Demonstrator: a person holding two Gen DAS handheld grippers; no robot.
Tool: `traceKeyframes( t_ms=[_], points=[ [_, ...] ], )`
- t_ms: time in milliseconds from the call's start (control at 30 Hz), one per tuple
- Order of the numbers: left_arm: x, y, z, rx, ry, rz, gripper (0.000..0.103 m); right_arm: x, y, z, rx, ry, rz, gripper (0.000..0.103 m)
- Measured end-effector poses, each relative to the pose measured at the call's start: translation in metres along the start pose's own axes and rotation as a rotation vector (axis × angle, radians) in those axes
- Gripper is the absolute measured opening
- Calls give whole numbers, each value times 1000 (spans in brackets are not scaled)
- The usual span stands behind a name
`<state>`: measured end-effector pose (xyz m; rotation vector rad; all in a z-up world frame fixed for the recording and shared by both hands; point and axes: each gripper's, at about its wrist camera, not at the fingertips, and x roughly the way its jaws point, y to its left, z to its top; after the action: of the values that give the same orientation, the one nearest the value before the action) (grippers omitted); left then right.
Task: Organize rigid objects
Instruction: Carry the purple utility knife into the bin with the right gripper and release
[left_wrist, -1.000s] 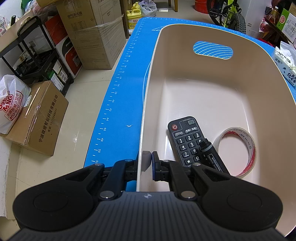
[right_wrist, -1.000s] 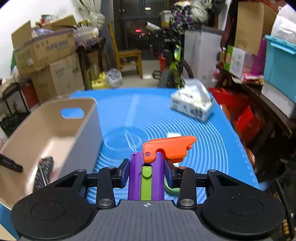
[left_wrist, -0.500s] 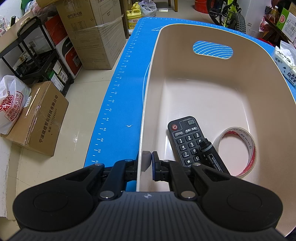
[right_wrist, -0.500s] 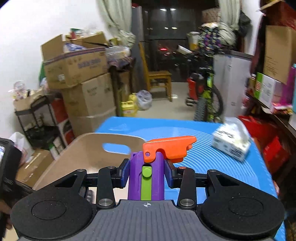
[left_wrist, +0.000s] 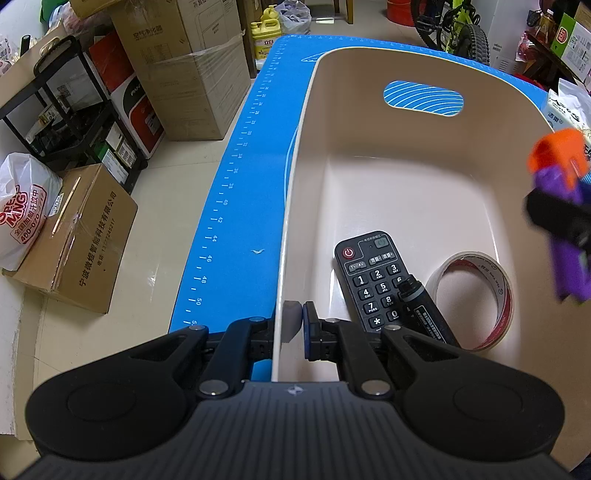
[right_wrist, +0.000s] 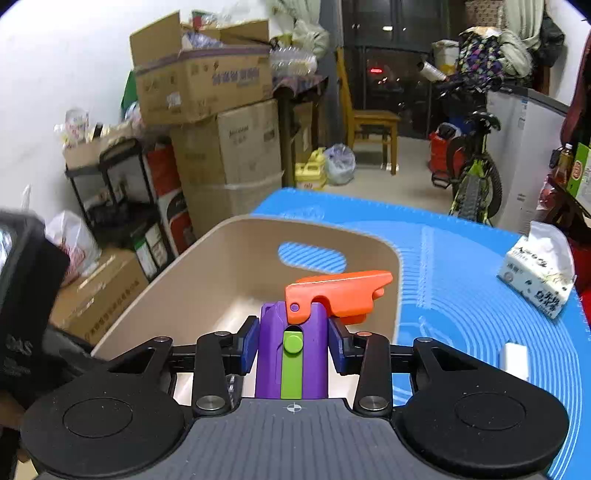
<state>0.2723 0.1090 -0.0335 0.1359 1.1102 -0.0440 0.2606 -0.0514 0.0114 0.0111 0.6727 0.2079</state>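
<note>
My left gripper is clamped tight on the near wall of the beige bin. My right gripper is pinching the purple toy, orange blade up, frame centre above the bin. Only the left view shows the remote, marker and tape roll at lower right, inside the bin.

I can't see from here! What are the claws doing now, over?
Left claw shut on bin wall. Right claw grips purple toy above bin. Remote, tape inside; drop spot clear.
</note>
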Motion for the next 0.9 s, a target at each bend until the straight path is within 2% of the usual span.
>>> traceKeyframes(
  t_ms=[267,433,567,667,900],
  points=[
    [0,-1,0,0,0,0,10,24,16,-14,-45,120,44,47],
    [-1,-1,1,2,-1,0,10,37,15,-23,-33,204,40,47],
    [-1,-1,1,2,-1,1,10,40,17,-24,-41,236,42,47],
    [-1,-1,1,2,-1,1,10,41,18,-24,-42,240,46,49],
    [-2,-1,1,4,-1,3,11,26,9,-15,25,182,65,52]
  ],
)
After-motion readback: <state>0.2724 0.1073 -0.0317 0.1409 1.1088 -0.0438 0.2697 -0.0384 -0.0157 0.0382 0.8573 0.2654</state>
